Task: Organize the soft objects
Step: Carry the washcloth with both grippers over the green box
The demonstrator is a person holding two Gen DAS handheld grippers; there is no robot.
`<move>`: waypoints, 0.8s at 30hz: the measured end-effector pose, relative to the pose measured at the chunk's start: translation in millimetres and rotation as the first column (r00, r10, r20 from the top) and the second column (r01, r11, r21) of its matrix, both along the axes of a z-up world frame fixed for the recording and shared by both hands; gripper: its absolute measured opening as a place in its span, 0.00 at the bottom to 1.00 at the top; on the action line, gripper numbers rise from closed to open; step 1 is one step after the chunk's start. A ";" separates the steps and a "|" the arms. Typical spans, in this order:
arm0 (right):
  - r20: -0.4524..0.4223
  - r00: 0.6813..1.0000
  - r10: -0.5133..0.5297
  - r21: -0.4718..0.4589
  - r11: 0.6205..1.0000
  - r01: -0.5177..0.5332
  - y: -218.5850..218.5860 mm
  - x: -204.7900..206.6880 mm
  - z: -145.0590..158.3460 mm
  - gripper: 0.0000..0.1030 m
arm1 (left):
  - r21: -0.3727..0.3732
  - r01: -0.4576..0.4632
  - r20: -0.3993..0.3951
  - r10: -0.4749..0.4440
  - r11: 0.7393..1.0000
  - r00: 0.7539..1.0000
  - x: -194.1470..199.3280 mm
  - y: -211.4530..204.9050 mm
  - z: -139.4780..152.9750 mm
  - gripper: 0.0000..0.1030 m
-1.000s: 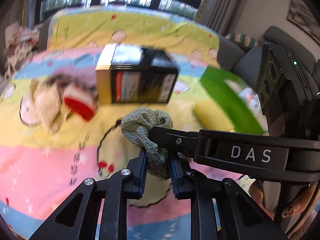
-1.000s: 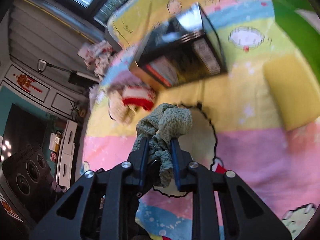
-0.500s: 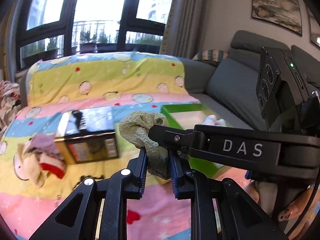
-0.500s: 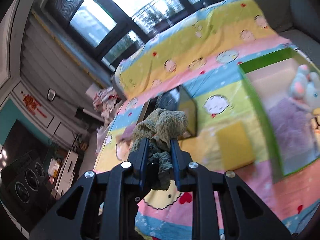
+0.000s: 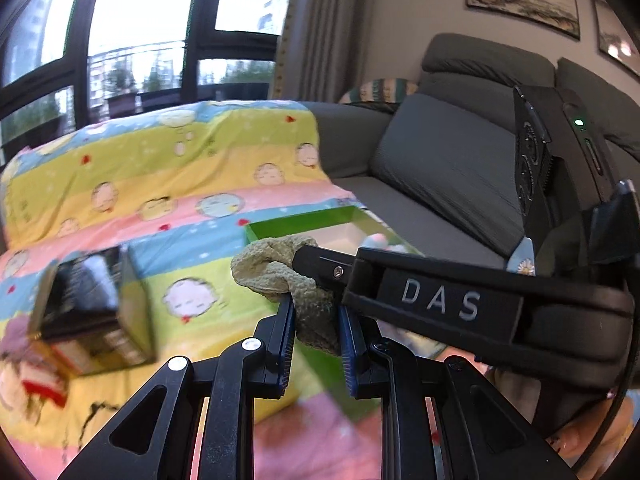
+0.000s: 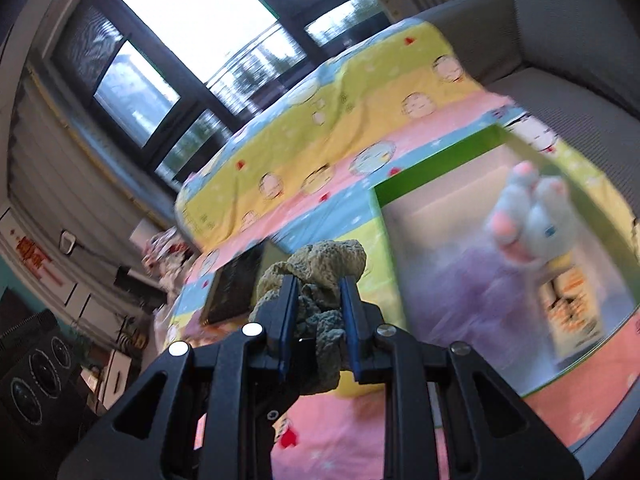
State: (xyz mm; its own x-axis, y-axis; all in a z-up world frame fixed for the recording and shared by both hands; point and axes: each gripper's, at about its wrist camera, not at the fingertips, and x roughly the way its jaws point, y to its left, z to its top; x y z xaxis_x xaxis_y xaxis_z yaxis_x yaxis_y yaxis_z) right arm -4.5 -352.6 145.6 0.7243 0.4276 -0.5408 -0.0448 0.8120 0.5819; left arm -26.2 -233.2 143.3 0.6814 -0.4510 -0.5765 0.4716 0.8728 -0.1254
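Observation:
Both grippers are shut on one crumpled grey-green cloth. In the left wrist view the cloth (image 5: 280, 268) sits between my left gripper's pads (image 5: 316, 332), and the right gripper crosses in from the right and clamps its upper end. In the right wrist view the cloth (image 6: 320, 272) bulges above my right gripper (image 6: 318, 320). The cloth is held in the air above the striped cartoon blanket (image 5: 160, 160). A green-walled box (image 6: 436, 164) lies ahead to the right and holds a plush toy (image 6: 532, 216) and purple fluffy fabric (image 6: 480, 296).
A black and gold carton (image 5: 92, 308) lies on the blanket to the left, with a red and white soft item (image 5: 36, 384) beside it. A grey sofa (image 5: 452, 168) stands to the right. Large windows are behind. Speakers (image 6: 36, 380) stand at far left.
Both grippers have risen and swung right with the cloth. The carton has slid left in view, and the green box with the plush toy has come closer.

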 end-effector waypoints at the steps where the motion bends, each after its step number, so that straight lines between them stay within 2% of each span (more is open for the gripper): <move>1: 0.002 0.999 -0.035 -0.004 0.999 0.035 -9.8 1.0 -0.4 0.21 | -0.001 0.016 -0.006 -0.016 1.000 1.000 4.9 -8.5 -0.8 0.20; 5: -0.016 0.993 -0.118 0.010 0.993 0.118 -38.6 6.2 -7.8 0.22 | 0.014 0.067 -0.017 -0.067 0.998 0.998 21.9 -41.2 -8.5 0.20; 9: -0.070 0.977 -0.202 -0.015 0.979 0.202 -60.2 5.8 -23.0 0.22 | 0.023 0.112 -0.080 -0.109 0.993 0.991 34.6 -67.9 -26.2 0.20; 12: -0.120 0.962 -0.244 0.017 0.969 0.248 -79.4 5.8 -35.1 0.22 | 0.039 0.128 -0.096 -0.124 0.991 0.988 36.4 -83.4 -36.7 0.20; 19: -0.221 0.924 -0.311 -0.010 0.948 0.317 -101.2 2.5 -53.1 0.24 | 0.045 0.159 -0.188 -0.148 0.986 0.971 43.2 -101.6 -59.7 0.20; 21: -0.247 0.916 -0.316 -0.010 0.946 0.323 -104.2 4.4 -58.5 0.24 | 0.036 0.168 -0.226 -0.155 0.985 0.962 47.3 -103.5 -66.6 0.20; 24: -0.274 0.898 -0.345 -0.057 0.938 0.343 -103.5 4.2 -61.6 0.23 | 0.013 0.174 -0.291 -0.163 0.985 0.943 52.8 -104.5 -78.4 0.20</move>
